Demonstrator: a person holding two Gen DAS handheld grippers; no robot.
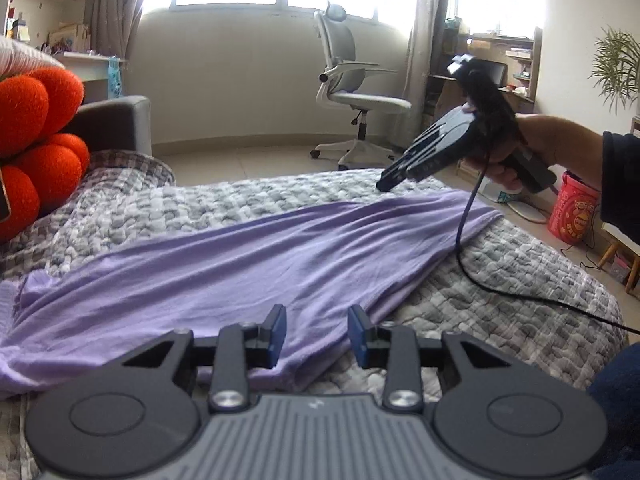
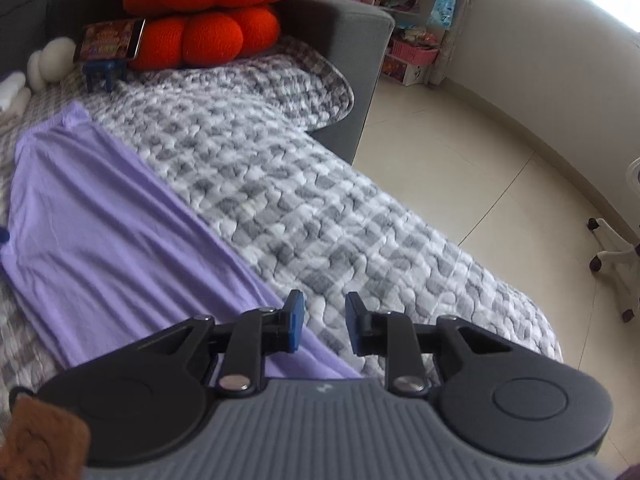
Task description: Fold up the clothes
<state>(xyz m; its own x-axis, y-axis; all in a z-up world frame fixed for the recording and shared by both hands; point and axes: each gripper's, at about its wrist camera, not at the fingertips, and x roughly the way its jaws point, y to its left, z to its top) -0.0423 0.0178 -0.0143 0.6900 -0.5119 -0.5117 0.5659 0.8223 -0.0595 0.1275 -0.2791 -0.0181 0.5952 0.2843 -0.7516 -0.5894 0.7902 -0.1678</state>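
The left gripper [image 1: 316, 336] is hovering with its blue fingers [image 1: 277, 334] standing narrowly apart, nothing between them, just over the near hem of the lilac garment [image 1: 224, 268]. The right gripper [image 2: 322, 326] is showing the same narrow gap, empty, above the garment's far edge where it is meeting the grey checked quilt [image 2: 304, 200]; in the left wrist view its fingertips are pointing down and too small to read. The garment is lying stretched flat in a long band across the quilt; its near end is being hidden by the left gripper's body, and whether it is a shirt or trousers is hard to tell.

A hand [image 1: 532, 148] in a dark sleeve is gripping the right gripper's handle, a black cable [image 1: 472, 256] trailing over cloth and quilt. Orange cushions [image 2: 208, 8] are sitting at the quilt's head, a lit phone [image 2: 108, 40] leaning against them on a small stand. A white office chair [image 1: 352, 92] is standing by the washed-out window.
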